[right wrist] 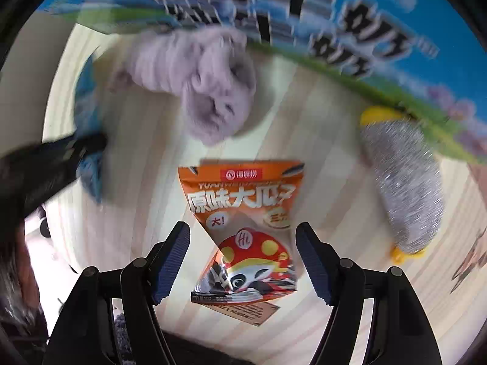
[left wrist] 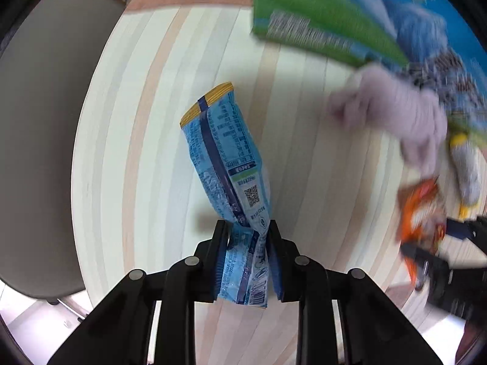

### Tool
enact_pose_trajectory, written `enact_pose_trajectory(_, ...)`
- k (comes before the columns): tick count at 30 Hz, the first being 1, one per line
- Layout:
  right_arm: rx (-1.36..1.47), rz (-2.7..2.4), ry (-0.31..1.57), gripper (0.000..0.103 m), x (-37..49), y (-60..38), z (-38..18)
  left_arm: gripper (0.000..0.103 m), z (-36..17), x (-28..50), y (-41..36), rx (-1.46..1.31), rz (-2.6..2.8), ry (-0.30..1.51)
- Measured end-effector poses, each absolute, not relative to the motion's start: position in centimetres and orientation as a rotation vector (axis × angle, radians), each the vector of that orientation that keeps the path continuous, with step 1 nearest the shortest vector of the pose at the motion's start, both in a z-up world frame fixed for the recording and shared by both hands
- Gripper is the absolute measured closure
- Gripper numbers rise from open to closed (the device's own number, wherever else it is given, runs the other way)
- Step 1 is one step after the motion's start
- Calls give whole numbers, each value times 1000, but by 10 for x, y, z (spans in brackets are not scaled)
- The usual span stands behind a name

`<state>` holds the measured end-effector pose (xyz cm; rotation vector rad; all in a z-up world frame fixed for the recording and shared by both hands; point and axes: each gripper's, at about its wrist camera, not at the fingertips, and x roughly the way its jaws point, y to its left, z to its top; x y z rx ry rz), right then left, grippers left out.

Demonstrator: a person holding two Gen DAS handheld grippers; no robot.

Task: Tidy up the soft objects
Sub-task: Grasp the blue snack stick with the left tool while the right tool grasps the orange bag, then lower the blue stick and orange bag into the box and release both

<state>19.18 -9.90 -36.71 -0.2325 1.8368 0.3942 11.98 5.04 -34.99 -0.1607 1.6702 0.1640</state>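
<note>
- Pale striped tabletop carries everything, with a printed box at its far edge.
- Left gripper, pointing straight down, is clamped on the blue packet, pinching its near end.
- Right gripper, tilted steeply down, has its jaws apart around the orange packet (pads not touching).
- Best to centre the pads before squeezing.
- Beyond lie a lilac plush and a grey plush.

Bare surface from 8 to 11 o'clock of the left tool, open for passage. Blocked from 12 to 2 by the big green-blue box, at 2 by the lilac plush. Right of that: silver scrubber, orange packet, right tool. Grey chair beyond the left edge.
</note>
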Motion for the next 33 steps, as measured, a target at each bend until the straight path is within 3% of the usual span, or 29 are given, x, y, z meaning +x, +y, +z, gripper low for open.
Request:
enact_pose_trajectory(2, -217, 353, 1832, 49, 189, -104, -370, 81, -350, 107, 53, -184, 155, 1682)
enact_pose_trajectory(3, -214, 340, 1813, 53, 188, -105, -367, 81, -350, 102, 53, -208, 147, 1688)
enact_pose_trajectory(5, -178, 321, 1825, 55, 184, -109, -364, 80, -351, 92, 57, -290, 120, 1706)
enact_pose_trajectory(7, -164, 322, 1836, 55, 170, -113, -365, 71, -348, 85, 62, -376, 97, 1694)
enact_pose_trajectory(9, -165, 334, 1850, 55, 163, -115, -365, 54, -346, 87, 70, -428, 91, 1682)
enact_pose_trajectory(12, -146, 330, 1852, 54, 154, -125, -366, 44, -343, 87, 80, -490, 115, 1667)
enact_pose_trajectory(14, -129, 318, 1852, 53, 156, -127, -364, 42, -351, 91, 88, -518, 151, 1683)
enact_pose_trajectory(17, -132, 302, 1850, 53, 164, -118, -372, 43, -359, 107, 91, -483, 192, 1693)
enact_pose_trajectory(20, -151, 281, 1845, 54, 173, -111, -368, 72, -355, 121, 75, -364, 213, 1668)
enact_pose_trajectory(21, -154, 276, 1843, 55, 174, -105, -368, 74, -354, 124, 69, -366, 199, 1665)
enact_pose_trajectory(28, -73, 285, 1832, 62, 157, -95, -356, 76, -312, 123, 61, -361, 124, 1610)
enact_pose_trajectory(33, 69, 351, 1768, 62, 159, -110, -303, 76, -243, 136, 53, -366, 8, 1519)
